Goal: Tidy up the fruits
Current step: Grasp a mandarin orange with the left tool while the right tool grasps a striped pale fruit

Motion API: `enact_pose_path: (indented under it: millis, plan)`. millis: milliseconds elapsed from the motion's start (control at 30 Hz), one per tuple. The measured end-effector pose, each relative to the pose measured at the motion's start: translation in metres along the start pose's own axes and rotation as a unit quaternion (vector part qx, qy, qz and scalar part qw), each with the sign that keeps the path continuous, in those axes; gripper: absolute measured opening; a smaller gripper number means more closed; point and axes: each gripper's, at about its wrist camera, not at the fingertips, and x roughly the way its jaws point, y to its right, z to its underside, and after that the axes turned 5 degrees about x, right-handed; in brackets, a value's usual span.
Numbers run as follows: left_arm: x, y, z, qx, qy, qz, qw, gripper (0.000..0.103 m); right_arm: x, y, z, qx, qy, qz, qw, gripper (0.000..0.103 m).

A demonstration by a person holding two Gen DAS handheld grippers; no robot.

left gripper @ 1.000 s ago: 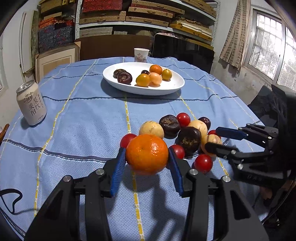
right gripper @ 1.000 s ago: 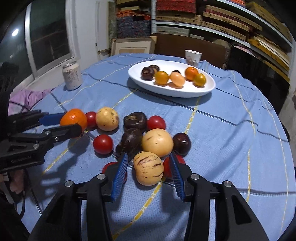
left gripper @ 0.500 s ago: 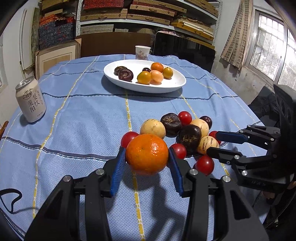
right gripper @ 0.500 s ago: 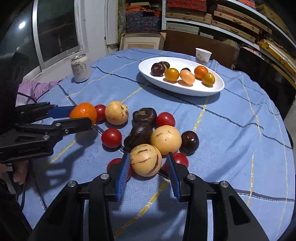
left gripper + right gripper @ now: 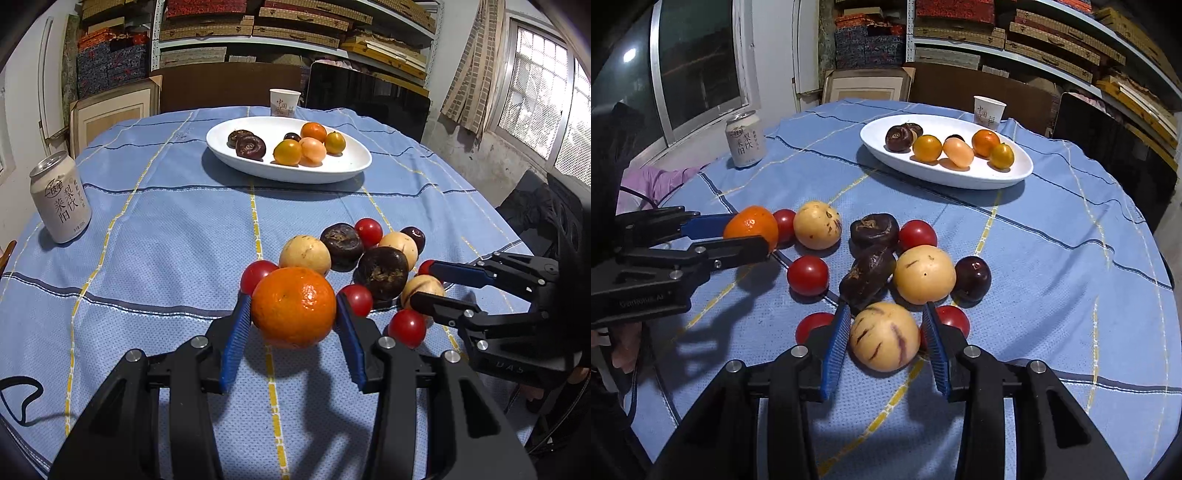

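My left gripper (image 5: 291, 297) is shut on an orange mandarin (image 5: 293, 306), held just above the blue cloth. My right gripper (image 5: 886, 308) is shut on a yellow fruit with purple stripes (image 5: 884, 336) at the near edge of a loose pile. That pile holds red tomatoes (image 5: 808, 275), dark brown fruits (image 5: 868, 275) and pale yellow fruits (image 5: 924, 275). A white oval plate (image 5: 960, 181) at the far side holds several orange, yellow and dark fruits. In the right wrist view the left gripper (image 5: 750, 232) with the mandarin (image 5: 751, 225) is at the left.
A drink can (image 5: 61, 199) stands at the table's left side. A paper cup (image 5: 283, 102) sits behind the plate (image 5: 343, 173). Shelves and boxes line the back wall. The round table's edge curves close on the right. A purple cloth (image 5: 653, 181) lies beyond the left edge.
The right gripper's jaws have narrowed onto the striped yellow fruit. The left gripper keeps its hold on the mandarin in the same spot.
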Motion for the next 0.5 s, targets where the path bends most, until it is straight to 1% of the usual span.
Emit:
enact_pose_path:
  millis: [67,100,167,233,300,400,500]
  plan:
    - [0.0008,0.0006,0.0001,0.001,-0.002,0.001,1.0000,0.045,0.0011,0.0008,-0.0005,0.009,-0.004,-0.011,1.000,0.040]
    - [0.0009,0.0010,0.0002,0.001,-0.002,0.001,1.0000,0.045,0.0014,0.0029,-0.0005,0.023,-0.013,-0.032,0.999,0.042]
    - [0.0011,0.0013,0.0004,0.001,-0.001,0.002,1.0000,0.045,0.0001,0.0035,0.0010,0.030,-0.014,-0.044,0.999,0.042]
    - [0.0016,0.0018,0.0004,0.002,-0.002,0.002,1.0000,0.045,0.0002,0.0034,0.0030,0.027,-0.016,-0.037,0.999,0.041]
    - [0.0015,0.0009,0.0006,0.002,-0.002,0.003,1.0000,0.045,0.0011,0.0059,0.0056,0.032,-0.021,-0.044,0.998,0.041]
    - [0.0015,0.0012,0.0004,0.003,-0.003,0.004,1.0000,0.045,0.0018,0.0081,0.0058,0.035,-0.018,-0.039,0.998,0.042]
    - [0.0022,0.0011,0.0001,0.003,-0.004,0.005,1.0000,0.045,0.0063,0.0065,0.0063,0.034,-0.034,-0.044,0.998,0.043]
